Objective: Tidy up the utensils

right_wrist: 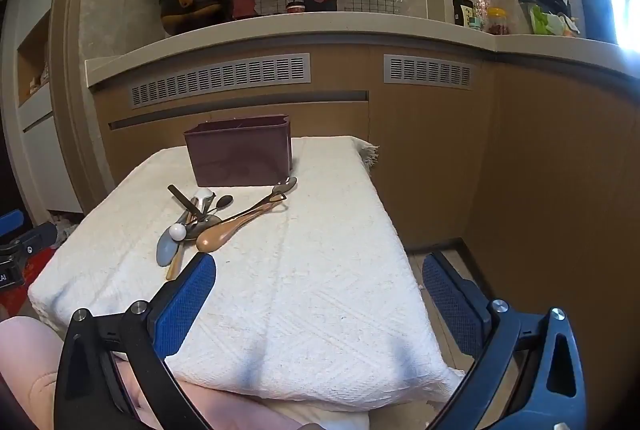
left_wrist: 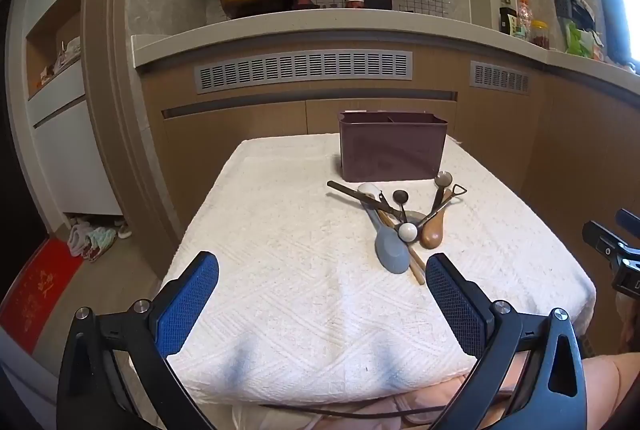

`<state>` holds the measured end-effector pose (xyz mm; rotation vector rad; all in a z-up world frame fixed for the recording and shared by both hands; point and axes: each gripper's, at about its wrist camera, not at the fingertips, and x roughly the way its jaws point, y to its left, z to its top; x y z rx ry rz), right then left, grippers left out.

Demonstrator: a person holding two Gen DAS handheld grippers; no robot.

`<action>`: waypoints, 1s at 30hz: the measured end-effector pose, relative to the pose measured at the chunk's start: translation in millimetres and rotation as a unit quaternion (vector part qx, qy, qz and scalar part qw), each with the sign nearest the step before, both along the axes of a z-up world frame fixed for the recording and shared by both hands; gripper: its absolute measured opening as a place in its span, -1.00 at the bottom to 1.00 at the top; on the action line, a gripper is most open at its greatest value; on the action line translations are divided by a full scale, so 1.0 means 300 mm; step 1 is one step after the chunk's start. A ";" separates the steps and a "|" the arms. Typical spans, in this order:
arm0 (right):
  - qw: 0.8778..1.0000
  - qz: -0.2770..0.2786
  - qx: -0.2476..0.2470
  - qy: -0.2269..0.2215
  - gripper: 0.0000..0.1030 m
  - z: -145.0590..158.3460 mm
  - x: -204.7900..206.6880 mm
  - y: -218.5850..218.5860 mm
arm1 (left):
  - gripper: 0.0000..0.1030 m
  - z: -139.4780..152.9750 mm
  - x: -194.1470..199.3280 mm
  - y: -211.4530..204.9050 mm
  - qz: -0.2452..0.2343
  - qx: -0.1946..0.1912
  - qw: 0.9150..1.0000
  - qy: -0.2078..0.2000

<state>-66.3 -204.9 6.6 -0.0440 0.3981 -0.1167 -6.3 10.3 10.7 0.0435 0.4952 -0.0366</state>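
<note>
Nothing is seen sorted yet: the utensils (left_wrist: 400, 222) are piled on the tabletop (left_wrist: 280, 250) just near of the holder (left_wrist: 392, 149), while the left gripper (left_wrist: 322, 294) and right gripper (right_wrist: 320, 294) are held wide open, empty.

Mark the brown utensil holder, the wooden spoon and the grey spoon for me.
brown utensil holder (left_wrist: 392, 149): left wrist view, on its front wall.
wooden spoon (right_wrist: 218, 236): right wrist view, on its bowl nearest the camera.
grey spoon (left_wrist: 392, 252): left wrist view, on its wide near end.
</note>
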 end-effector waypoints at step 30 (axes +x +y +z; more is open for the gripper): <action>1.000 -0.004 0.002 0.028 1.00 -0.029 0.117 -0.073 | 0.99 -0.013 0.010 0.000 0.000 -0.002 1.000 0.003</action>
